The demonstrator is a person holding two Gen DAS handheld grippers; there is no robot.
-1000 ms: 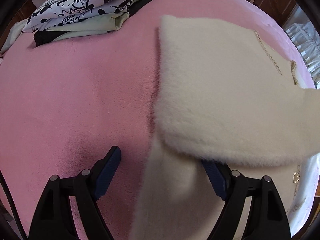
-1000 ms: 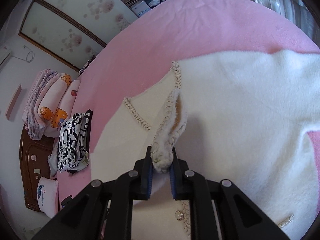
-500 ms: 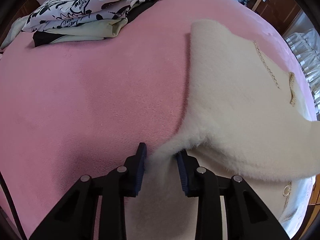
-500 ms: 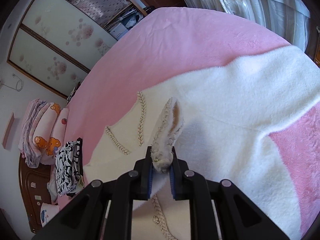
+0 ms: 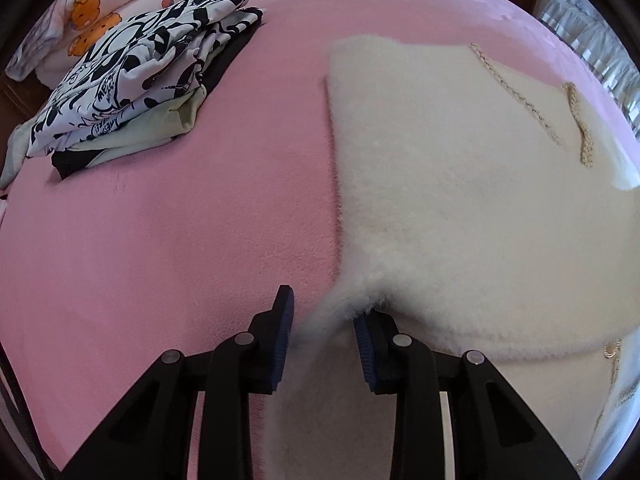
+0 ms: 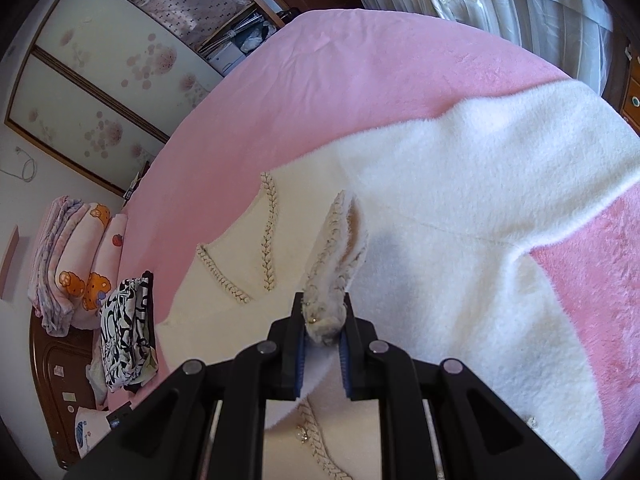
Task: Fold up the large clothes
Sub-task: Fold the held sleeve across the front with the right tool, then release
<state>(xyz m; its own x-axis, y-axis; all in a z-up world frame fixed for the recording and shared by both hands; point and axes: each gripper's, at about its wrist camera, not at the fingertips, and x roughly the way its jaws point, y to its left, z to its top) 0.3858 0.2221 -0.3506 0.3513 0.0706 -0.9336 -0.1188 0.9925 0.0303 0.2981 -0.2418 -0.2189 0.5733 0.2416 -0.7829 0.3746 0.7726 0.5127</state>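
A cream, fluffy fleece cardigan with braided trim (image 5: 460,184) lies spread on the right of the plush pink bed (image 5: 180,220). The left hand-held gripper (image 5: 322,336) has just closed onto its furry near-left edge; the right hand-held gripper (image 6: 323,326) is clamped on a bunched, braid-edged fold. A folded black-and-white printed stack (image 5: 136,76) sits far left.

Fluffy cream fleece cardigan (image 5: 460,184) with braided trim, on matt pink plush blanket (image 5: 180,220); smooth printed cotton stack (image 5: 132,68).
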